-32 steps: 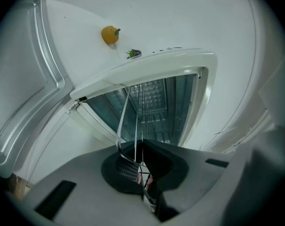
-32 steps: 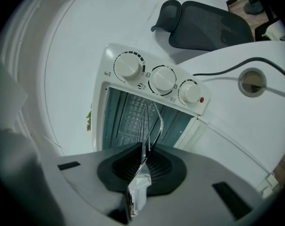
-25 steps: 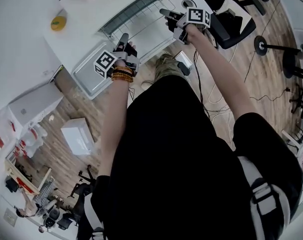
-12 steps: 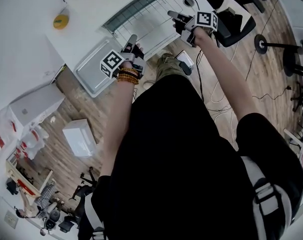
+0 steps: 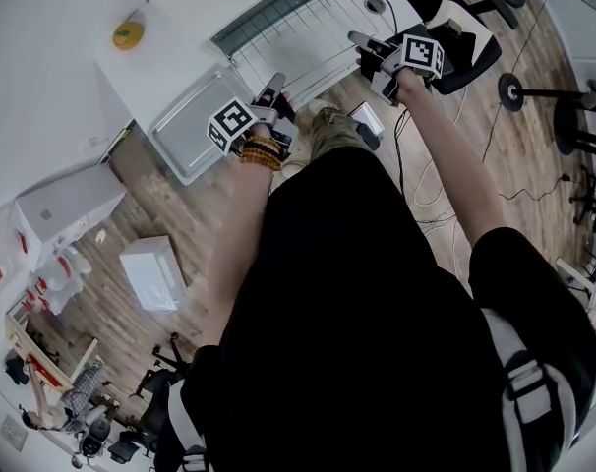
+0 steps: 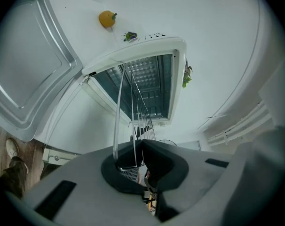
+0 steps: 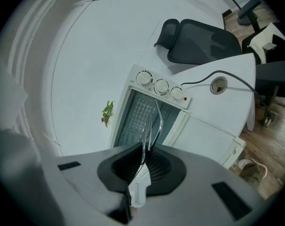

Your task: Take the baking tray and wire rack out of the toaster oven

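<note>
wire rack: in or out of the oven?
Out: the wire rack is in front of the toaster oven opening, left hand-held gripper and right hand-held gripper clamped on it.

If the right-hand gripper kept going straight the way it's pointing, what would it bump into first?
Probably the toaster oven: the right gripper, shut on the wire rack, points at its open front. Depth is hard to judge.

Wire rack (image 5: 308,42) across oven mouth (image 5: 264,16), baking tray (image 5: 185,126) left
</note>
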`<action>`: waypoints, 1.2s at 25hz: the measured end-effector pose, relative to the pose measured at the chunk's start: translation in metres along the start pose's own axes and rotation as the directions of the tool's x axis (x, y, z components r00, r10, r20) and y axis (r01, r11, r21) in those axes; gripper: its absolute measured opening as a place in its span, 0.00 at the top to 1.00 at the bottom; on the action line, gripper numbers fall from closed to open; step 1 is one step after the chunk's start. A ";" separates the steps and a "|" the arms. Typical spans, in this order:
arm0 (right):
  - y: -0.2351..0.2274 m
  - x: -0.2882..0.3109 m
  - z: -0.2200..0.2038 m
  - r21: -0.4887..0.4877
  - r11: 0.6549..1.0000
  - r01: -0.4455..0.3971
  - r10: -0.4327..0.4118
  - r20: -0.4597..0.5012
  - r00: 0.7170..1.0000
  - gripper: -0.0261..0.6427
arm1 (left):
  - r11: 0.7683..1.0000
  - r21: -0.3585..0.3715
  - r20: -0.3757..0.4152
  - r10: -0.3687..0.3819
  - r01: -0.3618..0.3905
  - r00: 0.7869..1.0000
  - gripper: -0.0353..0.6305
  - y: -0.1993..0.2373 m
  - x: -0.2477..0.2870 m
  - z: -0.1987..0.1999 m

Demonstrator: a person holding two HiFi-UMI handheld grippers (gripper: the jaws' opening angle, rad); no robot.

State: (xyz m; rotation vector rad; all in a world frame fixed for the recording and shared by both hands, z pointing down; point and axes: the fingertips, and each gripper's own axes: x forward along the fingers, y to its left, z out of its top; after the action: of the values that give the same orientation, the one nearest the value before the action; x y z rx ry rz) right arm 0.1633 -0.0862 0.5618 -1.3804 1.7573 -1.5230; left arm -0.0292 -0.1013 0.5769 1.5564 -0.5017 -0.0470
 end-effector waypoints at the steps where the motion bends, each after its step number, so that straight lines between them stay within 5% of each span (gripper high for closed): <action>1: 0.002 -0.004 -0.003 -0.003 1.000 0.003 -0.003 0.000 1.000 0.90 | 1.000 -0.011 -0.006 -0.001 0.001 1.000 0.91 0.001 -0.002 -0.004; 12: 0.002 -0.040 -0.060 0.028 0.999 0.028 -0.028 -0.022 0.999 0.90 | 1.000 -0.027 -0.030 -0.001 0.001 1.000 0.91 0.019 -0.046 -0.047; 22: 0.025 -0.016 -0.125 0.032 0.999 0.011 -0.006 -0.159 0.987 0.90 | 0.998 -0.058 0.065 0.007 -0.003 0.998 0.91 0.046 -0.116 -0.047; 30: 0.037 0.022 -0.186 0.007 1.000 -0.011 0.012 -0.332 0.943 0.90 | 0.994 -0.110 0.185 0.043 -0.023 0.982 0.91 0.083 -0.180 -0.044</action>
State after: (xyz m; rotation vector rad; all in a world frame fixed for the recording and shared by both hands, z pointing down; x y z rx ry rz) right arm -0.0135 -0.0192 0.5897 -1.1582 1.9482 -1.8381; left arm -0.1998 0.0040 0.6090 1.4445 -0.6630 -0.1940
